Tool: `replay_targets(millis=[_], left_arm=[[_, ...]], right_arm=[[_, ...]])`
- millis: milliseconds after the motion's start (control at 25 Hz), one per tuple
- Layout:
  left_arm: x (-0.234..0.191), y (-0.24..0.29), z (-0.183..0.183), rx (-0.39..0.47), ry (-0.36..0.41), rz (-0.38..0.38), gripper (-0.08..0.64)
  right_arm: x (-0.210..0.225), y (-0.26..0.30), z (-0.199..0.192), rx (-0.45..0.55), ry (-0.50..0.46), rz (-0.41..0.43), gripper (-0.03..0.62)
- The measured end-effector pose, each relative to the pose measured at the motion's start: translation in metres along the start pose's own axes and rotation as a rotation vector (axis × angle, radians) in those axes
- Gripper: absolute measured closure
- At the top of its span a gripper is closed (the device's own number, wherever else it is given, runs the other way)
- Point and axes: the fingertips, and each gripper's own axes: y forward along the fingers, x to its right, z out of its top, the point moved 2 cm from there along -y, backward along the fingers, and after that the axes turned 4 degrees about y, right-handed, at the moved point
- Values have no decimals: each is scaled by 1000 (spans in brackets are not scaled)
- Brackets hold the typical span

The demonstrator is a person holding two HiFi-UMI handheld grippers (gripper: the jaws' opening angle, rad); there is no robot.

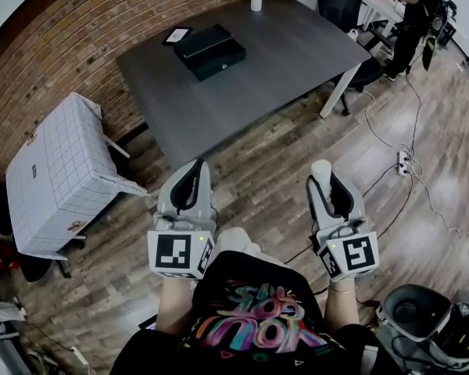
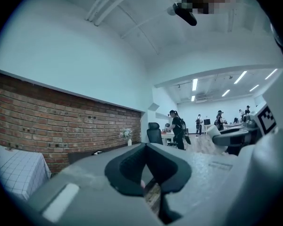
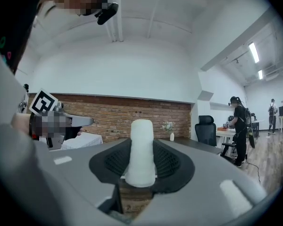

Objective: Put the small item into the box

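White small item (image 3: 141,149), where is it?

Clamped between the pads of the right tongs (image 1: 329,187), its rounded end poking out past the tips. It is not in the box.

And the left tongs (image 1: 191,180)?

Jaws together, nothing between them. Both tongs are held level, side by side, over wooden floor (image 1: 273,162).

Where is the box (image 1: 209,51)?

It is black and flat, well ahead of the left tongs, near the far left edge of the dark grey bench (image 1: 289,61). A small card (image 1: 177,35) lies just beside it.

What room is there for moving?

Open floor lies between the tongs and the bench's near edge. A broad stretch of bench top lies ahead of the right tongs. A white gridded cloth (image 1: 55,178) stands out to the left of the left tongs. Cables (image 1: 422,186) trail over the floor to the right of the right tongs.
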Motion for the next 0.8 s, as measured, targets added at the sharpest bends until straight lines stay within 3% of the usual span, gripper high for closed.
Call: replay_targets(millis=[400, 800], left_arm=[[-3, 14, -13, -27, 1, 25, 558], [-56, 103, -21, -47, -21, 25, 558]], right_arm=[[12, 19, -20, -21, 41, 30, 453], [40, 117, -21, -54, 53, 41, 451]])
